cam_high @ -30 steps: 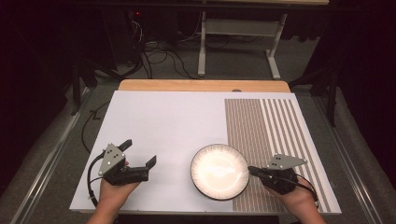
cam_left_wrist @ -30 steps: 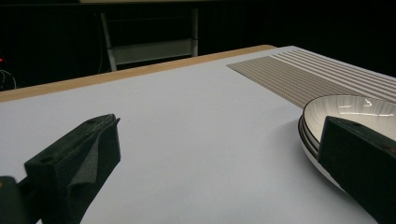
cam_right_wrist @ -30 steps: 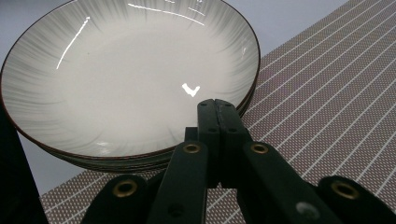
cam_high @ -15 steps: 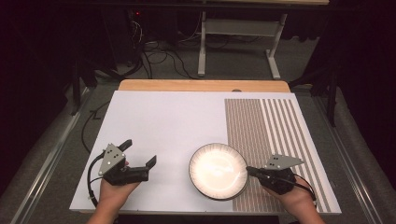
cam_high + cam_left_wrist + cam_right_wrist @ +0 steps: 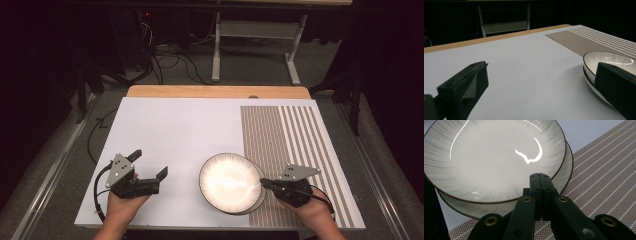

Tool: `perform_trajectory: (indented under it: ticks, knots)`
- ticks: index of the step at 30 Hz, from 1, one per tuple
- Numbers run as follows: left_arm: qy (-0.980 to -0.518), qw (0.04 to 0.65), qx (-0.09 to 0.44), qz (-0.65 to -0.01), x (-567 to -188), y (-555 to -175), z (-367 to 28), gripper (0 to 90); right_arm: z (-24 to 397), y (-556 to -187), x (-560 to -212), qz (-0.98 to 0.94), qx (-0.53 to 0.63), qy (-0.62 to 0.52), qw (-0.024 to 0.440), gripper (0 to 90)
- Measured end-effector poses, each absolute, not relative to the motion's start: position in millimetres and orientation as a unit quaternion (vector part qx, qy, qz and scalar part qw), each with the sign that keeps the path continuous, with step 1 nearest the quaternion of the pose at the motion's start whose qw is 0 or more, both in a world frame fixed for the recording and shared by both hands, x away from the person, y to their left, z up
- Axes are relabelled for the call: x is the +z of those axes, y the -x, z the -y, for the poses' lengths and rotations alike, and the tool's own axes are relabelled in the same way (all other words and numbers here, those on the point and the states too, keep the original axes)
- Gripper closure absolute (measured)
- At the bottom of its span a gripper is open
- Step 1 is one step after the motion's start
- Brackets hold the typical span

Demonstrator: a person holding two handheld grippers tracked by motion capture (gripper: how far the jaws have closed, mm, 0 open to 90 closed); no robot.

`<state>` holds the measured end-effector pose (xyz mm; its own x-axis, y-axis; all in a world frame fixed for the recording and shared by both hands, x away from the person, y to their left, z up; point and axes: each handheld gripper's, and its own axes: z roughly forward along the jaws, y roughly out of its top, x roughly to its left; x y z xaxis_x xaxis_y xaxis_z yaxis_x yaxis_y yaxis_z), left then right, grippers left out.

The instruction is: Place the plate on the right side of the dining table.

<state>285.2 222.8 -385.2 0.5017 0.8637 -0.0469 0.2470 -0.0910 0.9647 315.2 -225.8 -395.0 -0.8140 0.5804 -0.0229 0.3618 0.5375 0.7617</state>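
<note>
- Dark room behind; white counter [image 5: 175, 130] with a striped mat [image 5: 300, 150] on its right side.
- Two stacked plates: upper plate [image 5: 229, 179] sits shifted on lower plate [image 5: 564, 173], at the mat's left edge.
- Right claw [image 5: 263, 183] is pressed together, its tips at the upper plate's rim.
- Left claw [image 5: 148, 164] is spread, holding nothing, well left of the plates.

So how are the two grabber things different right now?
The left gripper has its jaws wide open with nothing between them, while the right gripper has its jaws pressed shut. The left gripper sits apart from the stacked plates; the right gripper's tips are at their rim, over the striped mat. Both are black, each held in one hand above the table.
</note>
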Motion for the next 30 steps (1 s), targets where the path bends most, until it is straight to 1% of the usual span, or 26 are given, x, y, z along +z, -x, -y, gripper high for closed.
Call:
perform_trajectory:
  ticks: [10,30]
  knots:
    - [-0.679,0.538,0.288,-0.408,-384.9,-285.0,-223.4,0.1,217.0,-315.8,-397.1,-0.871,0.392,-0.264,0.134,90.0]
    - [-0.680,0.536,0.288,-0.408,-384.9,-285.3,-223.2,0.1,217.9,-317.2,-397.0,-0.870,0.395,-0.266,0.126,90.0]
